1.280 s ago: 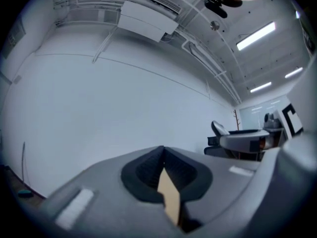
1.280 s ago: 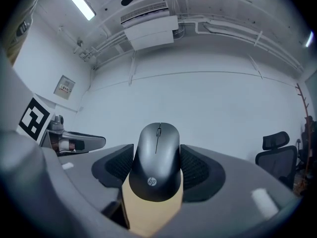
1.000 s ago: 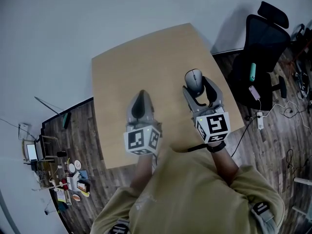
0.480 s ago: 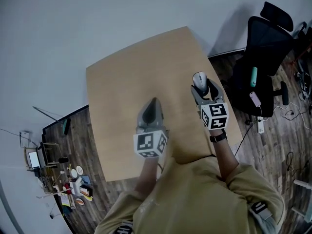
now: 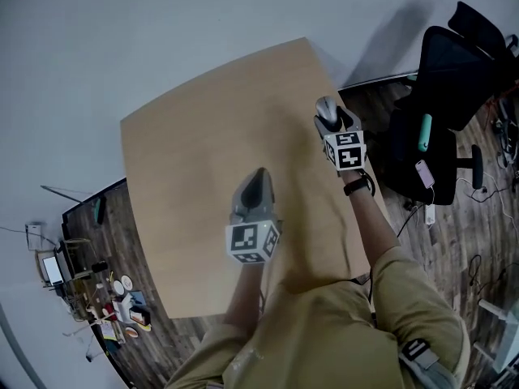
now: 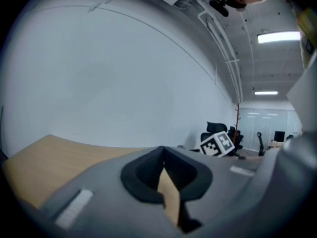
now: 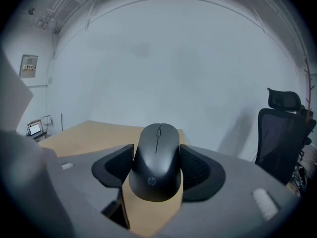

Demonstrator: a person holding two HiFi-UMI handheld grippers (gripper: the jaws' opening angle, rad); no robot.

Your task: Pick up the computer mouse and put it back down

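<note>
A black computer mouse [image 7: 157, 162] sits between the pads of my right gripper [image 7: 156, 157], which is shut on its two sides. In the head view the mouse [image 5: 326, 110] and the right gripper [image 5: 331, 118] are over the far right edge of the bare wooden table [image 5: 195, 152]; I cannot tell whether the mouse touches the top. My left gripper [image 5: 258, 177] hangs over the middle of the table, jaws shut and nothing in them. In the left gripper view the left gripper [image 6: 163, 155] shows its pads together above the table [image 6: 39, 152].
A black office chair [image 5: 454, 63] stands right of the table, close to the right gripper, and shows as a chair [image 7: 285, 133] in the right gripper view. A power strip and cables [image 5: 430, 209] lie on the floor at right. Small clutter [image 5: 113, 298] sits on the floor at lower left.
Both grippers have moved outward and down over the table. The right one carried the mouse toward the table's far right edge. Neither gripper's jaws changed.
</note>
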